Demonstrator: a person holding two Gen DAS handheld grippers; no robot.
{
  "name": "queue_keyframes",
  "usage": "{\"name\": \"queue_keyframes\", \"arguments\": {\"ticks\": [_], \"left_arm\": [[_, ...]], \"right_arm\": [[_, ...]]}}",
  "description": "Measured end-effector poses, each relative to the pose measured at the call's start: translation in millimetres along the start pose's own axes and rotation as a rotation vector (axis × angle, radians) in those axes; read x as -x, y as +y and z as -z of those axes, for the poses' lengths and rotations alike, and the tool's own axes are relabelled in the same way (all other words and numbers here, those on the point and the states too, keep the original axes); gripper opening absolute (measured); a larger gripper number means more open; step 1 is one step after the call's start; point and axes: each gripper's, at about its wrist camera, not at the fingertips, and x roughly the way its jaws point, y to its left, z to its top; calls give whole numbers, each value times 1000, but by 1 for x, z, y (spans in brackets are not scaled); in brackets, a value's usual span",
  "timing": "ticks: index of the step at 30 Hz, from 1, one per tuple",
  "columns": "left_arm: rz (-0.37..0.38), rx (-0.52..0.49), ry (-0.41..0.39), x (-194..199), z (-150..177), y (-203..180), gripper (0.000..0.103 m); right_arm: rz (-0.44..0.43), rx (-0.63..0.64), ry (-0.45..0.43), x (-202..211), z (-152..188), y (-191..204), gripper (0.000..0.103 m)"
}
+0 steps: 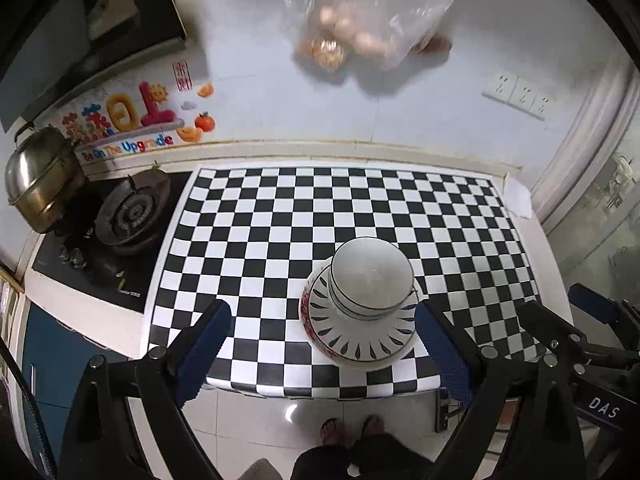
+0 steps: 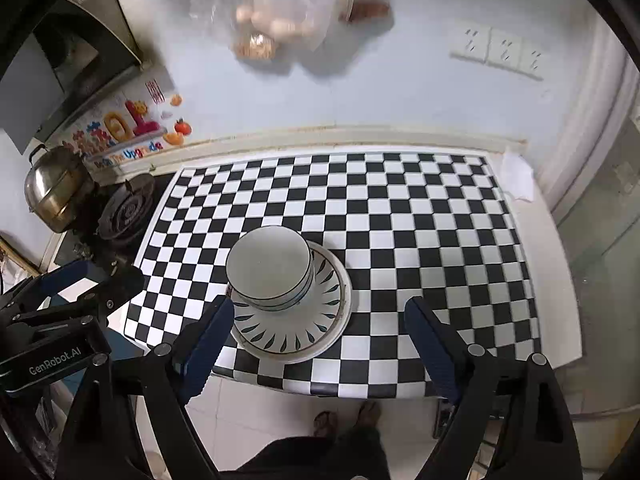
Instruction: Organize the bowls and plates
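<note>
Round glazed bowls (image 2: 270, 266) atop plates (image 2: 292, 328)

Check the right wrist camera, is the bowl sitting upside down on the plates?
No, the bowl stands upright on the stacked plates, its open white inside facing up.

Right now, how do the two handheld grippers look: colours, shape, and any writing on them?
Both are black frames with round silver bolts, each ending in two long fingers faced with ribbed dark blue pads. In the left wrist view, the left gripper shows this build, and the right gripper's body beside it carries white letters "DAS". In the right wrist view, the right gripper looks the same; the left gripper's body reads "GenRobot.AI".
</note>
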Motion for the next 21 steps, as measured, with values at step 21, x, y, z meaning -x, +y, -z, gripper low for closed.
{"name": "queue_keyframes", "arguments": {"ticks": [21], "left_arm": [[-70,40,-203,158,96,-32,94]], "right_arm": [[-3,58,-223,188,101,-5,94]]}}
